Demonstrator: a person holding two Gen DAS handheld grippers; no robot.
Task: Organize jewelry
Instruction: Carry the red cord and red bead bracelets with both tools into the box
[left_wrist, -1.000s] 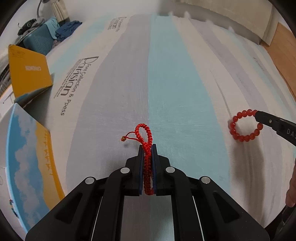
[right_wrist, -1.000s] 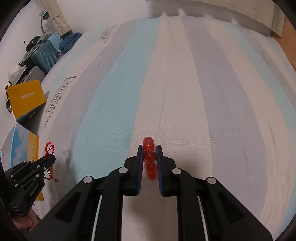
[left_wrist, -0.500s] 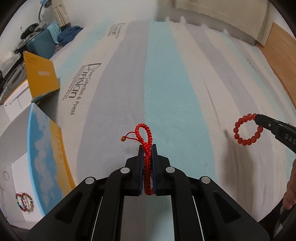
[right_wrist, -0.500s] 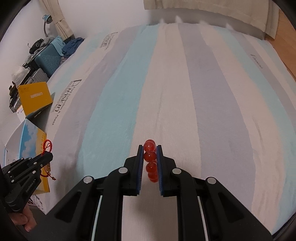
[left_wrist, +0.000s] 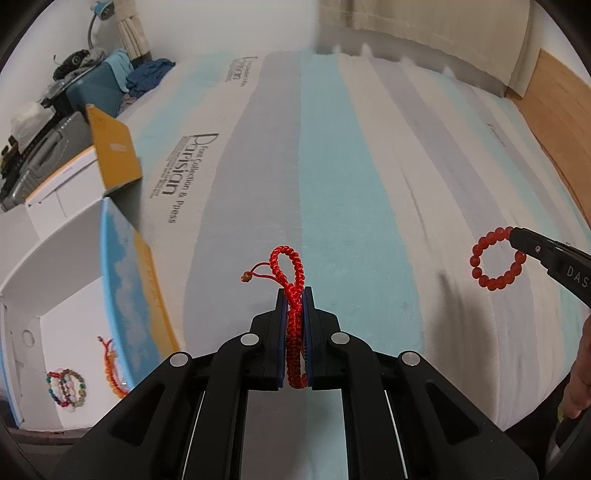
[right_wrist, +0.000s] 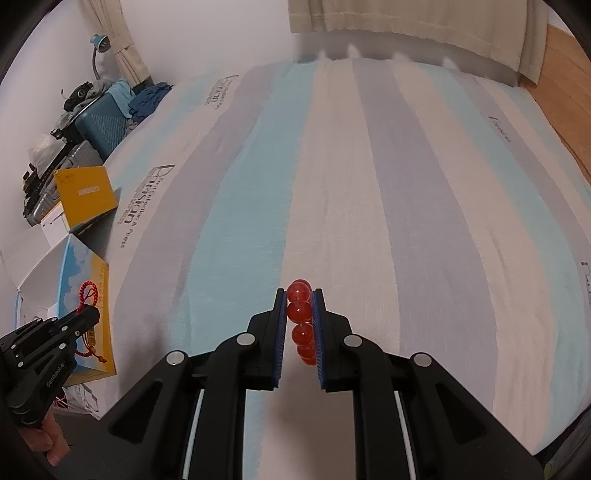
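My left gripper (left_wrist: 294, 291) is shut on a red braided cord bracelet (left_wrist: 290, 266), whose loop sticks out past the fingertips above the striped bed. My right gripper (right_wrist: 300, 293) is shut on a red bead bracelet (right_wrist: 300, 310), held edge-on between the pads. In the left wrist view that bead bracelet (left_wrist: 495, 258) hangs as a full ring from the right gripper's tip at the right. In the right wrist view the left gripper (right_wrist: 90, 314) shows at the lower left with the cord bracelet (right_wrist: 88, 291). A white open box (left_wrist: 74, 295) at the bed's left edge holds several bracelets (left_wrist: 68, 386).
The striped mattress cover (right_wrist: 369, 221) fills both views. A yellow box lid (left_wrist: 114, 151) stands beyond the white box. Suitcases and clothes (right_wrist: 99, 118) pile up by the wall at the far left. Wooden floor (left_wrist: 561, 122) shows at the right. A hand (left_wrist: 580, 376) holds the right gripper.
Both grippers have risen and pulled back from the bed, each keeping its bracelet. The white box with bracelets inside has come into the left wrist view.
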